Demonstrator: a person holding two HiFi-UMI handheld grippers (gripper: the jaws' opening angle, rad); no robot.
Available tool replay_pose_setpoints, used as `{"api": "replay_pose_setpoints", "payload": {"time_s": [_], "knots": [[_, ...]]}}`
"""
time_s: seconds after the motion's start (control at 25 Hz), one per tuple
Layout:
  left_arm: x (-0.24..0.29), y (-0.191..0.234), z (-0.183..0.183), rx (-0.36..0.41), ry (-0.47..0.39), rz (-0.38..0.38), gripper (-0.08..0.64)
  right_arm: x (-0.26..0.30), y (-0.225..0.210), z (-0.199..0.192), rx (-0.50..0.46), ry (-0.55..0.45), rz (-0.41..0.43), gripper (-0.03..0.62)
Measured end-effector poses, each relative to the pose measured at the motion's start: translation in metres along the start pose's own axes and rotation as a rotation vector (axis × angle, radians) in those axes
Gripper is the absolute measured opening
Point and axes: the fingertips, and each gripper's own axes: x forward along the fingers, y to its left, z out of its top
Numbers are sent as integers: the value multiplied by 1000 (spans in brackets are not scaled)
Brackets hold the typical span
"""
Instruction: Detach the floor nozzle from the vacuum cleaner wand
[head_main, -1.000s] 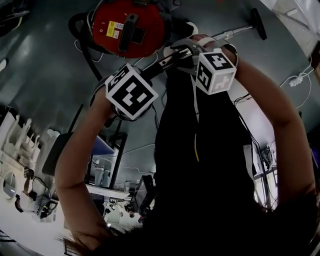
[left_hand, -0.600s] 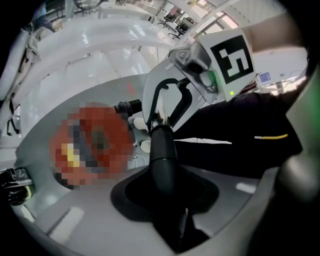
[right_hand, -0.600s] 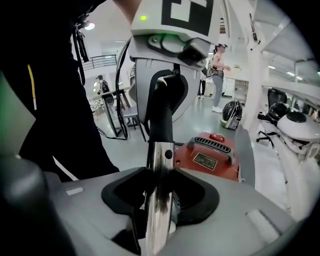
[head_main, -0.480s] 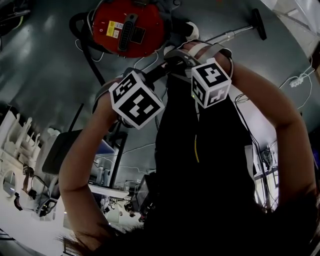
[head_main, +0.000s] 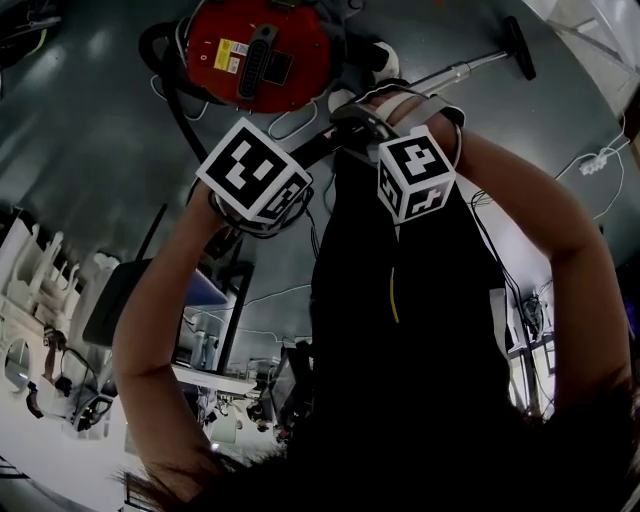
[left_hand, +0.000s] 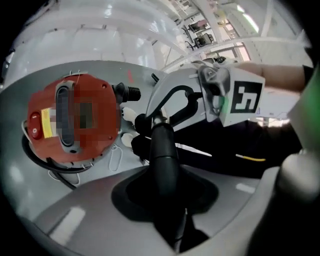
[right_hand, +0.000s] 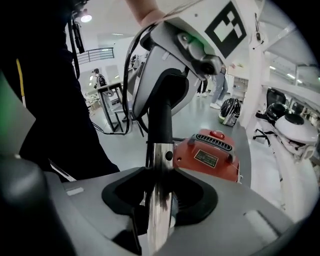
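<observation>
Floor (head_main: 90, 110): grey and glossy, the largest item on my screens. Everything below stands or lies over it.

Red canister (head_main: 258, 52): the vacuum cleaner body, at the top of the head view, with its yellow-labelled lid facing up. A black hose (head_main: 165, 80) loops round its left side.

Wand (head_main: 465, 68): a chrome tube running from between my two grippers out to the upper right of the head view.

Handle tube (left_hand: 162, 150): black and curved, joined to the near end of the wand.

Left gripper (left_hand: 167, 202): jaws clamped on the handle tube, which rises straight out of the jaw notch in the left gripper view.

Right gripper (right_hand: 159, 207): jaws have just been closing, with the chrome wand seated between them just below its joint with the handle tube. I log it as gripped. It sits just beside the left gripper.

Floor nozzle (head_main: 519, 46): black, at the far end of the wand in the upper right of the head view, well apart from both grippers — still on the wand.

Power strip (head_main: 597, 157): white, on the floor near the right edge.
</observation>
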Motion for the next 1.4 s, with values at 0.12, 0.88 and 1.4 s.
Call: {"api": "replay_pose_setpoints", "payload": {"time_s": [0.12, 0.88, 1.4], "knots": [[-12, 11, 1, 84, 4, 142, 110, 5, -3, -15, 45, 67, 88, 167], [-22, 68, 11, -46, -217, 298, 106, 0, -52, -87, 183, 204, -64, 169], [-3, 101, 50, -222, -415, 382, 106, 4, -82, -80, 284, 210, -196, 172]]}}
